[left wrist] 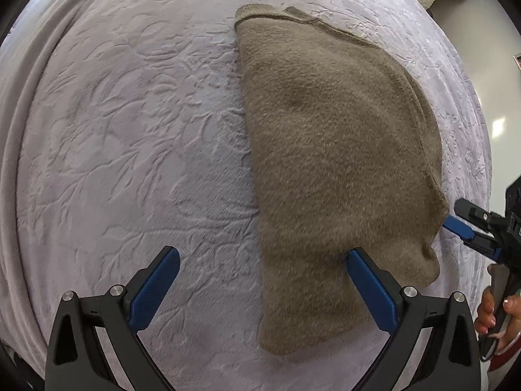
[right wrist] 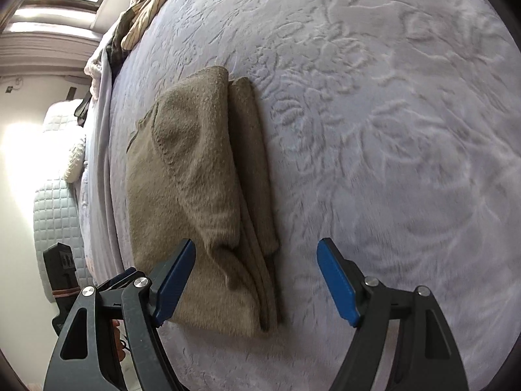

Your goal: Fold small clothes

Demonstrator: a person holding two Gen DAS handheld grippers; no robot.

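Nearest: left gripper (left wrist: 263, 257), jaws wide apart, empty, one pad over the near edge of the folded brown garment (left wrist: 332, 163). Right gripper (right wrist: 257, 260) likewise spread wide, holding nothing, straddling the garment's layered edge. Beyond: garment flat on embossed lilac bedspread (right wrist: 390, 114). Farthest: striped cloth heap (right wrist: 146, 9) at the bed's edge.

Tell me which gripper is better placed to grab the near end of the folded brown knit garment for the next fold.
Likely the right gripper: its open jaws straddle the brown knit garment's layered edge.
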